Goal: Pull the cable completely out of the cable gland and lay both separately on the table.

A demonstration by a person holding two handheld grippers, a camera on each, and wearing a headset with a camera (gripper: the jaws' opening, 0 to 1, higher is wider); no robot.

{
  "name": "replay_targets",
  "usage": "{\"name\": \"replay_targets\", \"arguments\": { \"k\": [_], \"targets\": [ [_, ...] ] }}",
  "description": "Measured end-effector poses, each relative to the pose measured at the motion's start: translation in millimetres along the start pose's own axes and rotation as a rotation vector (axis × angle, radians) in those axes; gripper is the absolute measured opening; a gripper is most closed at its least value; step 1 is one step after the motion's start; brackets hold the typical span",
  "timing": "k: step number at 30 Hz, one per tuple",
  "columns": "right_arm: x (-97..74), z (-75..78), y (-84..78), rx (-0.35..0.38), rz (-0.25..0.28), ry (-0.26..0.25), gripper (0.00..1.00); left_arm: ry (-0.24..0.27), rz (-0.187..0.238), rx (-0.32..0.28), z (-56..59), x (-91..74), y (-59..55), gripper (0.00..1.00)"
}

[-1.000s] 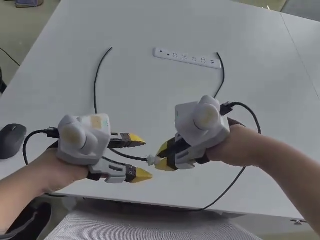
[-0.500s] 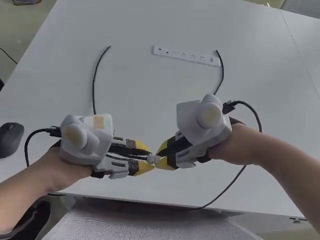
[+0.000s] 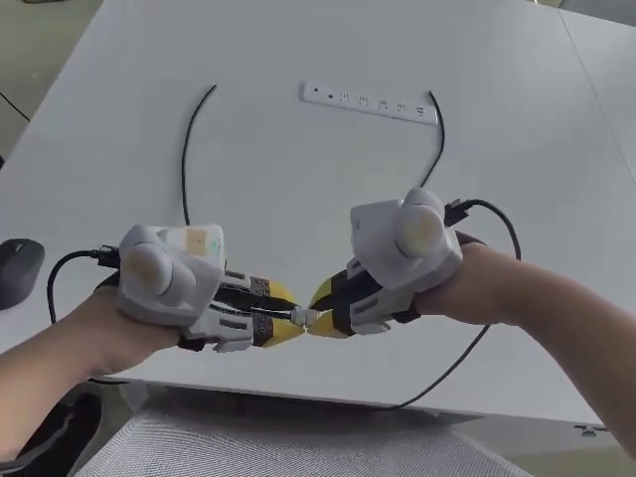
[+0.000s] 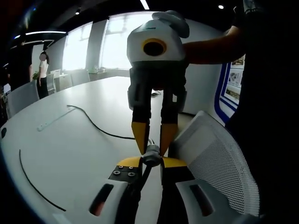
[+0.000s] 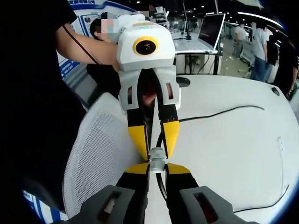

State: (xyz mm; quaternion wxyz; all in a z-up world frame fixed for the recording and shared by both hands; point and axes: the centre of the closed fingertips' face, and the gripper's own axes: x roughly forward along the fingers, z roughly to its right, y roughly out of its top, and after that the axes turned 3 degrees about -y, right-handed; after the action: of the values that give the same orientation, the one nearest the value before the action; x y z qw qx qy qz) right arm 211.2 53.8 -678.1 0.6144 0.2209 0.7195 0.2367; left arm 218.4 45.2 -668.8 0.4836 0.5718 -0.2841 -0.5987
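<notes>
While my chair sits just under the near edge of the table, my two claws meet tip to tip above that edge. My right claw is pinched narrow on the white gland, just as it was a second ago. My left claw is what has changed. A second ago its jaws stood wide and apart from the gland. Now they are drawn in tight on the black cable right beside the gland, much as half a second ago. In the left gripper view the gland sits just past my own yellow tips, with the right claw's tips on its far side. In the right gripper view the cable leaves the gland and runs up between the left claw's jaws. Farther out, a mouse lies at the table's left edge. The cable curves away across the tabletop where it lay before. A power strip lies beyond it.
</notes>
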Motion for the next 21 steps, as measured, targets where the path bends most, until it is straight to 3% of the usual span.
{"name": "replay_targets", "arguments": {
  "k": [5,8,10,14,18,20,21],
  "targets": [
    [-3.4,4.1,3.9,0.036,0.046,-0.002,0.08,0.005,0.016,-0.020,-4.2,-2.5,2.9,0.15],
    [-5.8,9.7,7.0,0.143,0.077,-0.028,0.12,0.004,0.030,-0.042,-6.4,-4.8,4.7,0.15],
    [-10.2,10.0,9.9,0.148,0.121,-0.031,0.12,0.008,0.040,-0.046,-7.0,-6.2,7.1,0.15],
    [-21.0,8.8,17.6,0.308,0.237,0.010,0.12,0.011,0.069,-0.057,-6.7,-9.2,13.9,0.15],
    [-33.2,12.9,17.5,0.435,0.293,0.072,0.13,0.005,0.082,-0.059,-5.9,-10.3,16.8,0.15],
    [-36.2,19.8,16.5,0.446,0.316,0.062,0.13,-0.006,0.095,-0.058,-4.1,-10.9,19.8,0.15],
    [-39.4,18.9,21.2,0.500,0.356,0.100,0.13,-0.007,0.099,-0.053,-3.8,-11.3,21.2,0.15]
  ]
}}
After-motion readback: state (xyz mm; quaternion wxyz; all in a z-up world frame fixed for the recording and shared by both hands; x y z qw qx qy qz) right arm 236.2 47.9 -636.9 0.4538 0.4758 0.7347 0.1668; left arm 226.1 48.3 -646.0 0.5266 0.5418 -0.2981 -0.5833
